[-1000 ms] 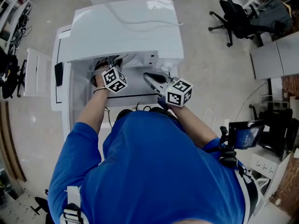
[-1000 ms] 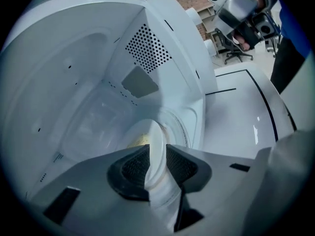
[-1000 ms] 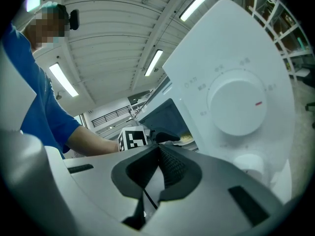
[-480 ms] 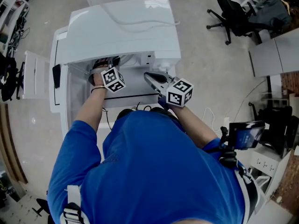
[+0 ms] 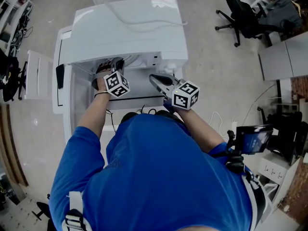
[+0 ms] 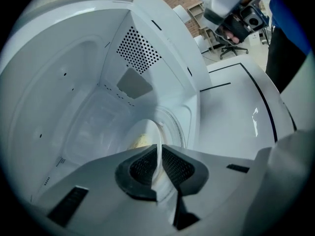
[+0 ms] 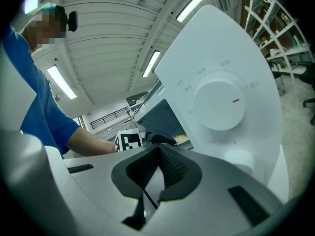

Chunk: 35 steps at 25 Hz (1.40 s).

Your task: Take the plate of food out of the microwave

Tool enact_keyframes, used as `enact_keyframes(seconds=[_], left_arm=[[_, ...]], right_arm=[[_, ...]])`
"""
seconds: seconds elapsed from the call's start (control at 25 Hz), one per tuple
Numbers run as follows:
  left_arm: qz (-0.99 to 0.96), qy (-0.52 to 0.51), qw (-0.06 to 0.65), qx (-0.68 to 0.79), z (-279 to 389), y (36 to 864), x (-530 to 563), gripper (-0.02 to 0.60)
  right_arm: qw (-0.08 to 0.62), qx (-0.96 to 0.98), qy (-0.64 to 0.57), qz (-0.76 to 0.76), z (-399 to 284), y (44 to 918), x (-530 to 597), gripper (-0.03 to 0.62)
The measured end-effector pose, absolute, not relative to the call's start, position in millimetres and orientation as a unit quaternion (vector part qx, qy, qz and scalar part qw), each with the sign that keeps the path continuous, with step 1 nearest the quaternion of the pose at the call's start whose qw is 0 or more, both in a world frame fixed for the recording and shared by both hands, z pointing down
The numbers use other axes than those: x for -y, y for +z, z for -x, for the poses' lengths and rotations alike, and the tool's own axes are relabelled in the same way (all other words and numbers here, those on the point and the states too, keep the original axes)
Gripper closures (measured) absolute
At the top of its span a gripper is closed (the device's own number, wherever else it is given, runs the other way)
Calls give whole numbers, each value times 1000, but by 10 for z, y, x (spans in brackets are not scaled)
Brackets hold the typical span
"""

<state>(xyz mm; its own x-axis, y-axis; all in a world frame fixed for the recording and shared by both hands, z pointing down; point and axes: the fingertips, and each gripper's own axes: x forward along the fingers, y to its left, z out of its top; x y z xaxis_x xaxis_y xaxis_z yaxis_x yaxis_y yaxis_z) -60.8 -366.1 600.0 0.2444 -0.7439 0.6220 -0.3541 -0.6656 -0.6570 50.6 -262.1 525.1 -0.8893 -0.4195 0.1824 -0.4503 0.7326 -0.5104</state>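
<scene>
The white microwave point(image 5: 130, 28) stands with its door point(image 5: 61, 88) swung open to the left. Inside the cavity, my left gripper point(image 6: 158, 156) is shut on the near rim of a white plate point(image 6: 147, 132), which carries pale yellow food point(image 6: 139, 141). In the head view the left gripper point(image 5: 109, 65) reaches into the opening and the plate is hidden. My right gripper point(image 5: 153, 78) hovers in front of the microwave's right side, jaws shut on nothing. Its own view shows the right gripper point(image 7: 158, 149) close to the control panel's round dial point(image 7: 219, 104).
The microwave sits on a white stand point(image 5: 127, 100) with cables hanging at its front edge. A white shelf unit point(image 5: 36, 76) is left of the open door. Black office chairs point(image 5: 245, 18) and a desk point(image 5: 284, 57) stand further off to the right.
</scene>
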Motion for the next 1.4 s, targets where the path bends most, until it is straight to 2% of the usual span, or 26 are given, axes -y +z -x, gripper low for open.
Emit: enact_keyframes(seconds=[1.0,1.24,1.4], left_arm=[[776,-475,170,-377,610,5980,3100,540],[789,-446,137,-400,650,5943,3047,540],[803,-390,87,-443,713,5831,3023,540]], right_arm=[[37,931,302,-200,-290,5373,2448,595],[37,928,312,-198,-259,5394,2443,595],[38,928,315,-195,-233,5392,2436,595]])
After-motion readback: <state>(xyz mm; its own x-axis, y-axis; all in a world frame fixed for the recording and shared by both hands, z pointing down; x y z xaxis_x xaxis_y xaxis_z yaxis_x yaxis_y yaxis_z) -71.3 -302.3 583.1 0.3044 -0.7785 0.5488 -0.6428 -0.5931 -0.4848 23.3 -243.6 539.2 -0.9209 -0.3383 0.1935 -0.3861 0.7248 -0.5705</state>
